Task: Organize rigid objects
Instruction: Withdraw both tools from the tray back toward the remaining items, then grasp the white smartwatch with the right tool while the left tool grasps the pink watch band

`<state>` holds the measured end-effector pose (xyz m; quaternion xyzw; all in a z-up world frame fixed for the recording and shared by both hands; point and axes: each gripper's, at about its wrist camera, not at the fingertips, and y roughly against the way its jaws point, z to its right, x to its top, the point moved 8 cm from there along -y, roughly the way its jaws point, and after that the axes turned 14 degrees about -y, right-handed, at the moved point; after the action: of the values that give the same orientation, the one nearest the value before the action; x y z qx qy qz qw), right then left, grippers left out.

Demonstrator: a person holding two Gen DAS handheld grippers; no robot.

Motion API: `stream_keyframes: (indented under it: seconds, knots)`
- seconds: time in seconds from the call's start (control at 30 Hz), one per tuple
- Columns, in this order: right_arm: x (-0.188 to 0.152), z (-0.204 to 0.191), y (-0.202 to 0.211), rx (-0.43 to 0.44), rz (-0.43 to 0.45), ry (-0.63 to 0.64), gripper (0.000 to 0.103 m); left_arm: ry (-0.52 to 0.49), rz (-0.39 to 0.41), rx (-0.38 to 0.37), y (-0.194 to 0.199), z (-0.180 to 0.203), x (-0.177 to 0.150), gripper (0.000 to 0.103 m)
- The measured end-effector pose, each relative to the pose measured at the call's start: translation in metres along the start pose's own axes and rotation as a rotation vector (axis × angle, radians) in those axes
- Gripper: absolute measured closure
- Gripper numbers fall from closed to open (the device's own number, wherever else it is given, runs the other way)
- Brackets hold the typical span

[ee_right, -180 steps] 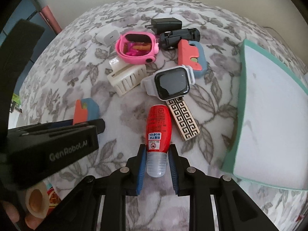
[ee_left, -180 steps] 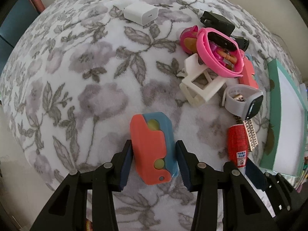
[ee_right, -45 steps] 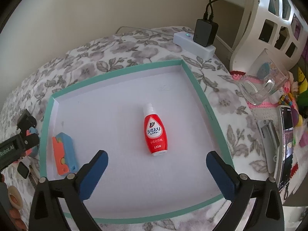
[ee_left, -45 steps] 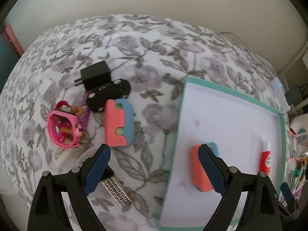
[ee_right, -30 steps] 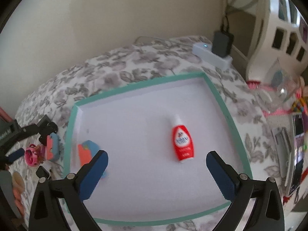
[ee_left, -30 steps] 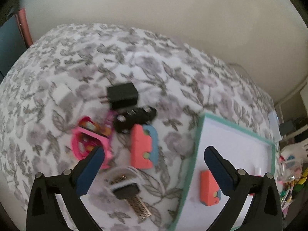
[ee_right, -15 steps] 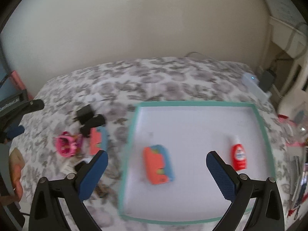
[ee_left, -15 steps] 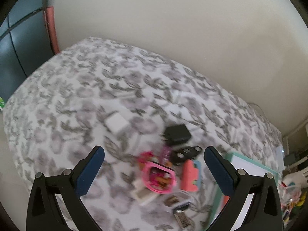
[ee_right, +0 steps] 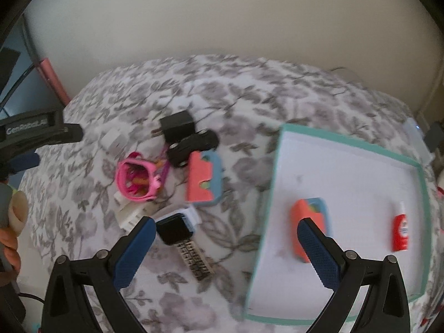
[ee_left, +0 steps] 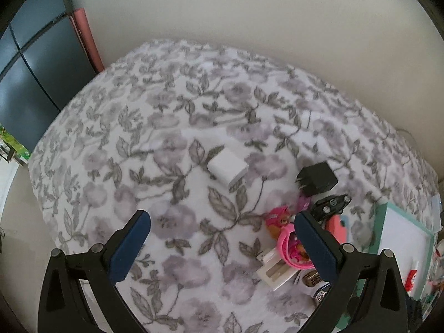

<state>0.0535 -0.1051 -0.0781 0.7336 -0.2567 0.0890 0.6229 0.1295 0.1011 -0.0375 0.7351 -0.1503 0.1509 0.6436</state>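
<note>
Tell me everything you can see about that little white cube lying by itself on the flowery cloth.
The white cube is a small blocky piece with rounded edges, smooth and matte like hard plastic, probably a plug-in charger, though no prongs show. It lies flat on the floral cloth, apart from the cluster of other items; the black adapter is its nearest neighbour and does not touch it. Nothing rests on it, and neither gripper touches it. In the right wrist view it appears blurred, beyond the pink watch.
</note>
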Motion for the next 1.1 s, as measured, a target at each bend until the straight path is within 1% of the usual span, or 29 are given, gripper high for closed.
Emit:
stream_keyframes:
  seconds: [0.17,0.33,0.43,0.67,0.9,0.97,1.03,1.1]
  knots:
    - [-0.014,-0.015,-0.025,-0.005,-0.058,0.049,0.0,-0.007,-0.05,-0.047,-0.018,0.01,-0.006,0.0]
    - [-0.024,-0.023,-0.043,-0.014,-0.096,0.079,0.0,-0.006,-0.106,-0.089,-0.035,0.018,-0.013,0.0]
    - [-0.028,-0.028,-0.053,-0.021,-0.11,0.098,0.0,-0.002,-0.126,-0.098,-0.041,0.02,-0.015,0.0]
    - [-0.031,-0.035,-0.068,-0.027,-0.126,0.097,0.0,0.023,-0.153,-0.119,-0.051,0.019,-0.018,0.0]
    - [-0.029,-0.042,-0.074,-0.023,-0.124,0.095,0.0,0.023,-0.157,-0.13,-0.051,0.023,-0.017,0.0]
    - [-0.029,-0.044,-0.077,-0.021,-0.125,0.098,0.002,0.017,-0.159,-0.132,-0.051,0.025,-0.017,0.0]
    - [-0.029,-0.047,-0.078,-0.019,-0.127,0.105,0.009,0.015,-0.159,-0.137,-0.05,0.027,-0.016,0.0]
    - [-0.03,-0.048,-0.077,-0.012,-0.13,0.108,0.013,0.017,-0.16,-0.143,-0.05,0.027,-0.016,0.0]
